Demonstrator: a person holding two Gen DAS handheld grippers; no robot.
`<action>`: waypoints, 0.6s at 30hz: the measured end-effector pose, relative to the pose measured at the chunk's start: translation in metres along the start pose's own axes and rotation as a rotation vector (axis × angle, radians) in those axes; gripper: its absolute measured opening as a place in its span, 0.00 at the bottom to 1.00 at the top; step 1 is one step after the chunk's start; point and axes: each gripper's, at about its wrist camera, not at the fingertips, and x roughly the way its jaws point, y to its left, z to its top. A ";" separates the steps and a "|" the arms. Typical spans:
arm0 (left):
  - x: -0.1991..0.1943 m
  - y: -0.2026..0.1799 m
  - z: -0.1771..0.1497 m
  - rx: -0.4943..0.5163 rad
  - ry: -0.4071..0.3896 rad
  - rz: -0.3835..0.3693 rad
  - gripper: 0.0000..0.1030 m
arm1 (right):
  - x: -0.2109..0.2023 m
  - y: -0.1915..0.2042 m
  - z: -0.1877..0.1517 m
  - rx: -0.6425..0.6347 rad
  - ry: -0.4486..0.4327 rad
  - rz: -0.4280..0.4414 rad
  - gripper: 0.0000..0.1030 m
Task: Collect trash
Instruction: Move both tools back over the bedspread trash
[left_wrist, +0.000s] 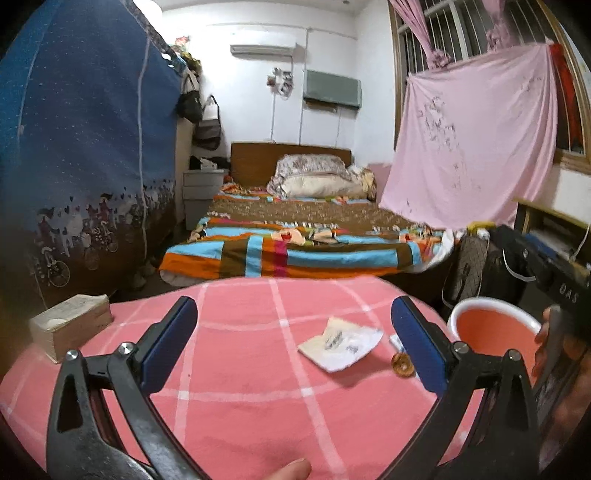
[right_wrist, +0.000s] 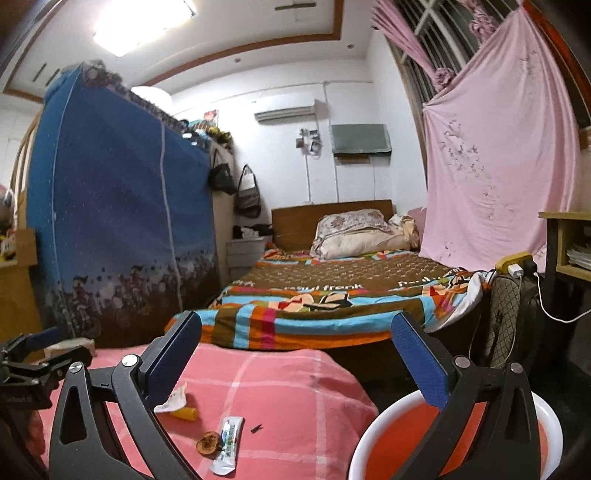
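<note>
A pink checked cloth covers the table (left_wrist: 240, 387). On it lie a torn white wrapper (left_wrist: 340, 343) and a brown dried fruit slice (left_wrist: 403, 364). My left gripper (left_wrist: 293, 345) is open and empty above the cloth, left of the wrapper. An orange basin with a white rim (left_wrist: 491, 332) stands at the right edge. In the right wrist view my right gripper (right_wrist: 295, 363) is open and empty above the table edge, its right finger over the basin (right_wrist: 399, 435). Below it lie the fruit slice (right_wrist: 207, 446), a flattened silver wrapper (right_wrist: 229, 445), a yellow-and-white wrapper (right_wrist: 177, 404) and a small dark scrap (right_wrist: 256, 428).
A tissue box (left_wrist: 70, 326) sits at the table's left edge. Beyond the table is a bed with a striped blanket (left_wrist: 295, 247), a blue fabric wardrobe (left_wrist: 85, 166) on the left, and a pink sheet (left_wrist: 476, 147) hung at the window. Dark bags (left_wrist: 480, 266) stand beside the bed.
</note>
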 end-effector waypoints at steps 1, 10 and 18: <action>0.004 -0.001 -0.002 0.010 0.024 -0.014 0.89 | 0.003 0.002 -0.001 -0.012 0.016 -0.002 1.00; 0.032 -0.018 -0.010 0.088 0.190 -0.029 0.87 | 0.023 0.007 -0.019 -0.072 0.216 -0.026 1.00; 0.058 -0.034 -0.020 0.174 0.339 -0.026 0.59 | 0.051 0.012 -0.049 -0.131 0.481 -0.021 1.00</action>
